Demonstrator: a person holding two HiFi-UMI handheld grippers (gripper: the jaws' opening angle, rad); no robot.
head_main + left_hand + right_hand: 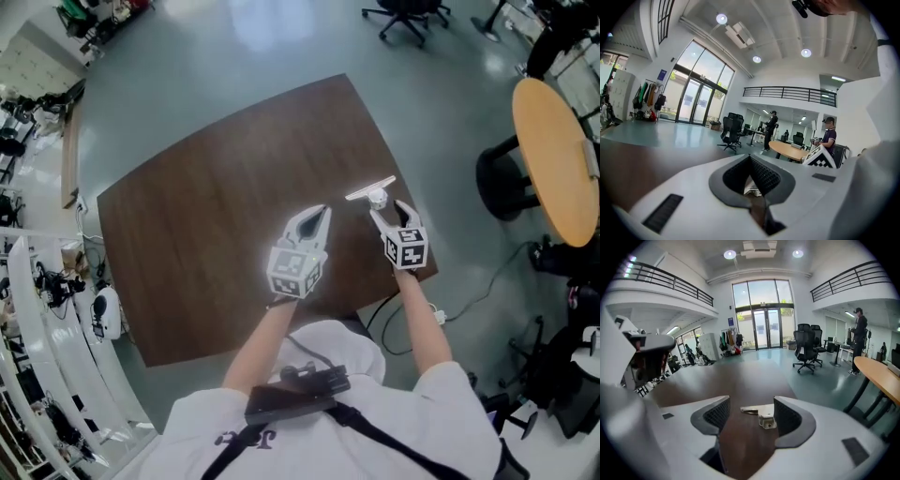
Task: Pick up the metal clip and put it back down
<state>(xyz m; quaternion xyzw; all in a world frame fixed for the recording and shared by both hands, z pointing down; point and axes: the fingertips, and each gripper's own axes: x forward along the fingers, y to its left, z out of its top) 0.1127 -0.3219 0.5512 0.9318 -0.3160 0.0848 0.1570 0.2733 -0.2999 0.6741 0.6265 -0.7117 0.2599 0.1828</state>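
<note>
Right gripper (752, 406): jaws spread wide, gripping nothing. The clip (763, 414) lies on the table (206, 253) between them, close against the right jaw. In the head view the clip sits near the table's right edge. My left gripper (751, 163): jaws pressed together tip to tip, empty, held over the table beside the right one.

The metal clip (372, 194) lies on the surface (206, 244) near its right edge, between the right gripper's (389, 214) fingers (787, 416). The left gripper (314, 220) is to its left, apart.
</note>
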